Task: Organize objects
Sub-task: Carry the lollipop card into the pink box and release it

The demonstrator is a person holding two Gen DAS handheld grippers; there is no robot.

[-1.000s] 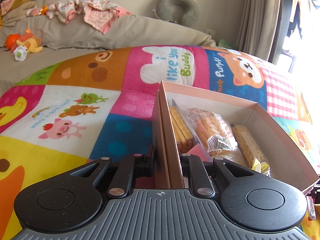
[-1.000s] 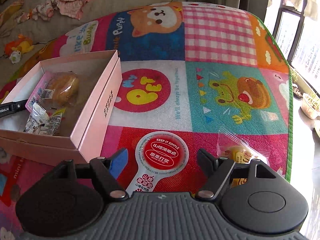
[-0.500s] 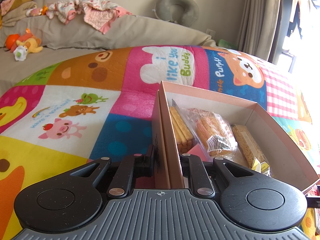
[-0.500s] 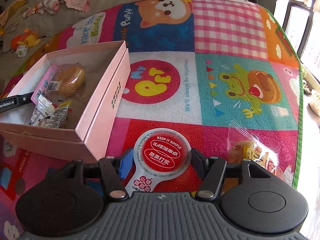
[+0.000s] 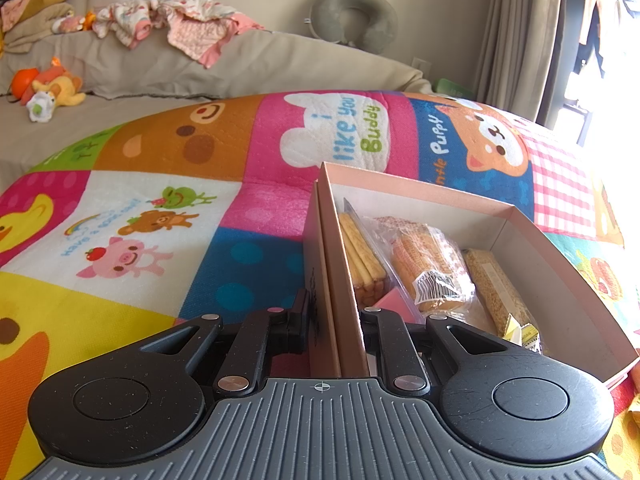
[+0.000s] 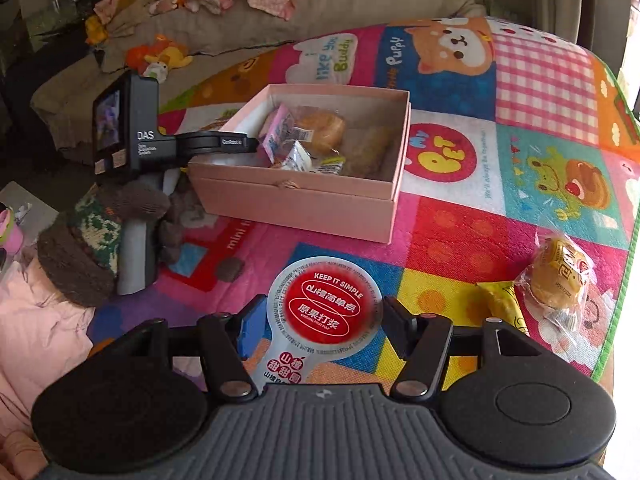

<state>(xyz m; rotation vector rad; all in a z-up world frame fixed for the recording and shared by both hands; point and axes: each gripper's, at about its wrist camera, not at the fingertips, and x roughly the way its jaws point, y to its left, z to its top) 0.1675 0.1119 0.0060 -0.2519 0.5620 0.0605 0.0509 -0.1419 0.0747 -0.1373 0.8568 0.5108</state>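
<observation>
Your left tongs (image 5: pixel 335 320) are narrow, clamped on the near wall of the pink box (image 5: pixel 420 192), centre of the left view, steadying it on the play mat (image 5: pixel 160 208). Your right tongs (image 6: pixel 320 320) grip a round white pouch (image 6: pixel 326 308) with a red label, low centre of the right view; both pads touch its edges, and it appears to be off the mat. Judging by contents, you're about halfway: already boxed are biscuit sticks (image 5: pixel 362 256), a wrapped bun (image 5: pixel 428 264), a grain bar (image 5: pixel 492 288). Left on the mat at right of the right view: a clear-wrapped yellow pastry (image 6: pixel 560 276) and a yellow packet (image 6: pixel 504 304) beside it. Box is stiff matte card, straight-walled. Wrappers are crinkly, glossy film; pouch is flat, smooth, probably slippery. Mat is soft, quilted, printed with cartoons.
</observation>
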